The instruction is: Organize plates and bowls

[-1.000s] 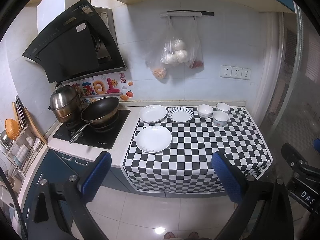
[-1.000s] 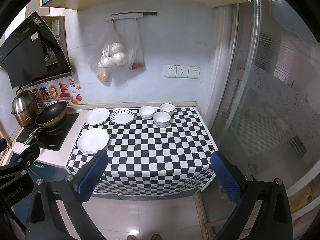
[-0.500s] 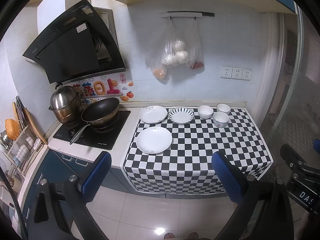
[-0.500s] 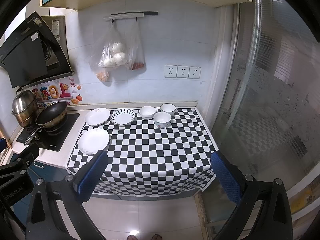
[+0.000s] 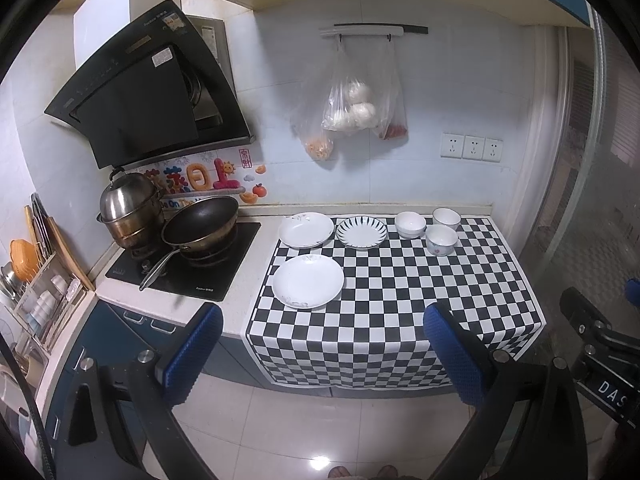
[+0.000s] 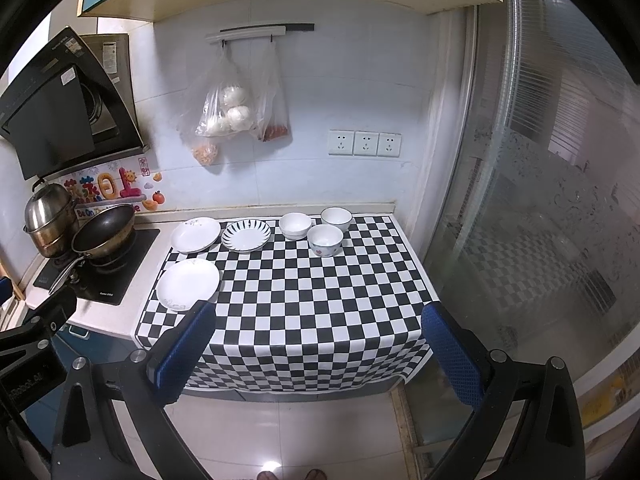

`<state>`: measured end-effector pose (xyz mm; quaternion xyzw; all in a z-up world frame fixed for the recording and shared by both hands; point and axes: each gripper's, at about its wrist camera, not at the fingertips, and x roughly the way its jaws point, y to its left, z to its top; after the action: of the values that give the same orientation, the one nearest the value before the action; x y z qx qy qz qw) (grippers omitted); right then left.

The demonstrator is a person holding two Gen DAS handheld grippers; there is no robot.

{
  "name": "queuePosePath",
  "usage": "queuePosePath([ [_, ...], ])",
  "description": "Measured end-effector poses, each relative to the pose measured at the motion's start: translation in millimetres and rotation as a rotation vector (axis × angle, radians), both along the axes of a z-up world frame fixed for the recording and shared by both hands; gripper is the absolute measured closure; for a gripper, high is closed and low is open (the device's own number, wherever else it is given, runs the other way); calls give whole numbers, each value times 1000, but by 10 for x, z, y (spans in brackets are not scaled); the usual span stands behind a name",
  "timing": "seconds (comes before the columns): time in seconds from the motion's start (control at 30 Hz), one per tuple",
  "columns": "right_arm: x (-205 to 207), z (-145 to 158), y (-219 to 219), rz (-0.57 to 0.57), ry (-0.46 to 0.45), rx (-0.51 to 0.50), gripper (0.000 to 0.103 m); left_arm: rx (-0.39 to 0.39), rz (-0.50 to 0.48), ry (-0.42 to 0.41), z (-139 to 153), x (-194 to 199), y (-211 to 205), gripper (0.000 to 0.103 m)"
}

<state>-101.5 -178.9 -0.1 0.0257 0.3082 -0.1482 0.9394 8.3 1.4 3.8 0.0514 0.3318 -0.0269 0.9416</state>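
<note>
Checkered table point(image 5: 400, 300) carries three plates point(image 5: 308, 281) and three bowls point(image 5: 440, 240); stove point(image 5: 180, 268) adjacent. Both tools point(image 5: 320, 344) point(image 6: 316, 344) spread apart, empty.

1. I see lots of free room on the front of the checkered cloth point(image 6: 304, 300).
2. Plates point(image 6: 188, 284) and bowls point(image 6: 325, 240) fill the back and left.
3. The pan point(image 5: 200, 224) blocks the far left.

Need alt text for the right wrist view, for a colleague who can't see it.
Three plates and three bowls sit apart, unstacked, on a checkered cloth over a kitchen counter. The open, empty right gripper hangs in front of the counter. A pan and pot sit on the stove to the left.
</note>
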Motion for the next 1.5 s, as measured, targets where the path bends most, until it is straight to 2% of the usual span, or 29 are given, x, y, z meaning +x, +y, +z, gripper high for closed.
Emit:
queuePosePath([
  [0.8,-23,-2,0,-11,-11,-1,0,-1,-3,-23,-23,-40,-18,0],
  [1.07,68,-16,-73,-12,-25,43,0,-7,-3,-30,-41,15,-6,0],
  [1.2,259,-154,-198,-8,-41,88,0,-10,24,-50,-115,199,17,0],
  [1.5,1004,-618,-459,34,2,126,0,35,187,-45,-508,829,33,0],
])
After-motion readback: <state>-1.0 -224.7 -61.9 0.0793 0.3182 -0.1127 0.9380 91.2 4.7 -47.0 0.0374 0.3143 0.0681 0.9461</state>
